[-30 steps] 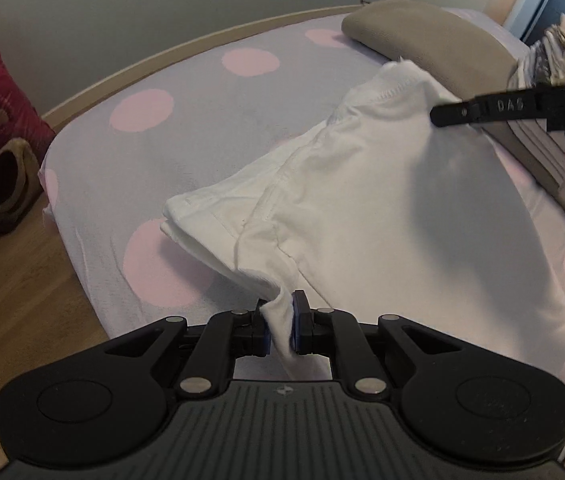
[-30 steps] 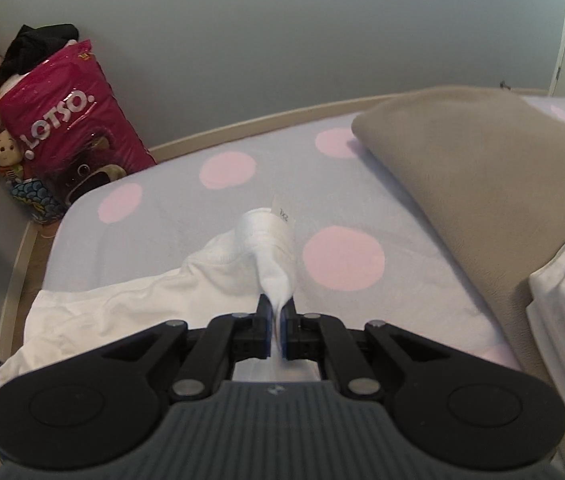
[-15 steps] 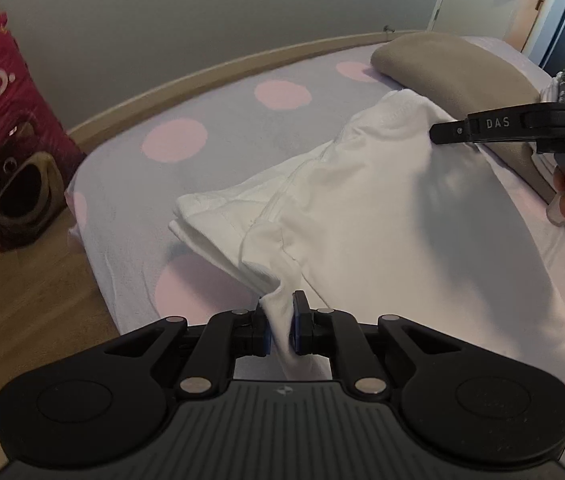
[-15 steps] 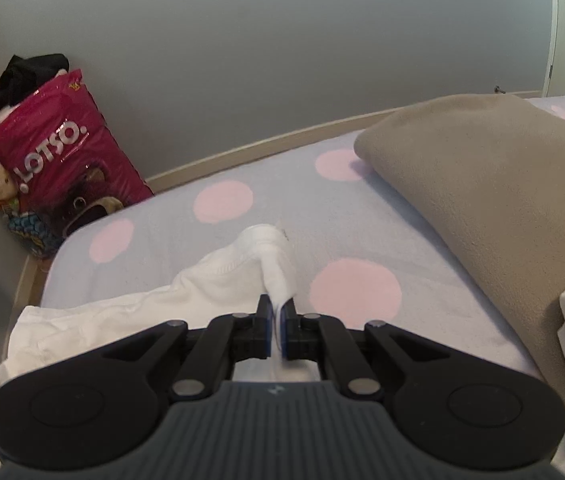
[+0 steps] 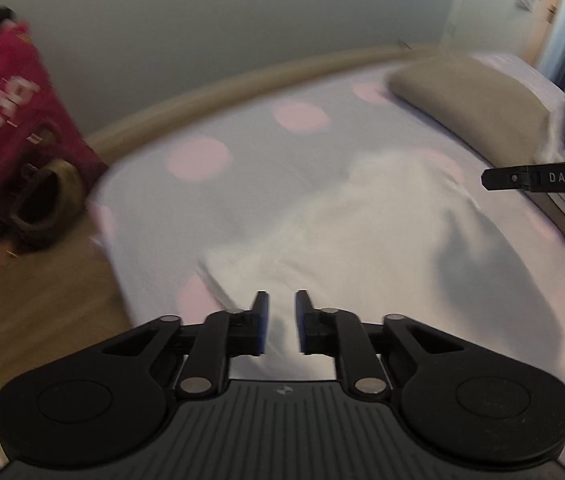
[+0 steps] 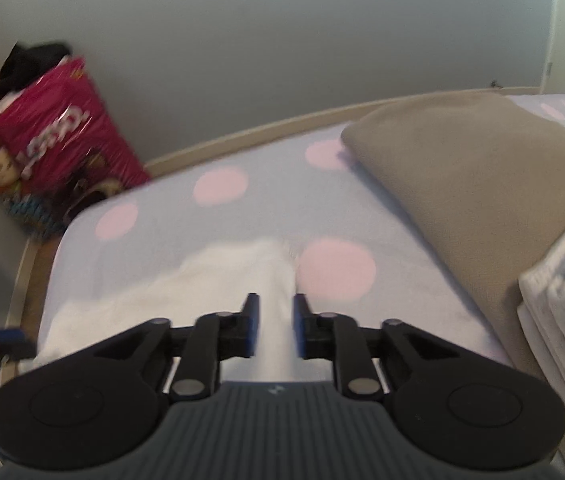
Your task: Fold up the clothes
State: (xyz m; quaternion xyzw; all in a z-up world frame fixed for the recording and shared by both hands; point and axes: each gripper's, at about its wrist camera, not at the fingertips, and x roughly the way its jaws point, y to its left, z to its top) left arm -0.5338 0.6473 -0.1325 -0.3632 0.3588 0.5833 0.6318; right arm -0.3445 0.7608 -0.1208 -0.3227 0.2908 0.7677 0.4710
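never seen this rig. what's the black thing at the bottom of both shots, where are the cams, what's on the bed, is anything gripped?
There is no robot arm: a person holds a two-finger gripper in each hand, and each has a fisheye camera looking forward along its fingers. The black shape at the bottom of each picture is that gripper's own body.

One picture is from the left gripper, the other from the right gripper. The black bar marked DAS at the right edge of the left view is probably the other gripper.

On the bed, under a lilac sheet with pink dots, lies a white garment with a tan blanket and a stack of pale folded laundry to its right. A pink bag stands on the floor.

Nothing is gripped: both jaws stand open, with white cloth between the fingers of each. Both views are motion-blurred.
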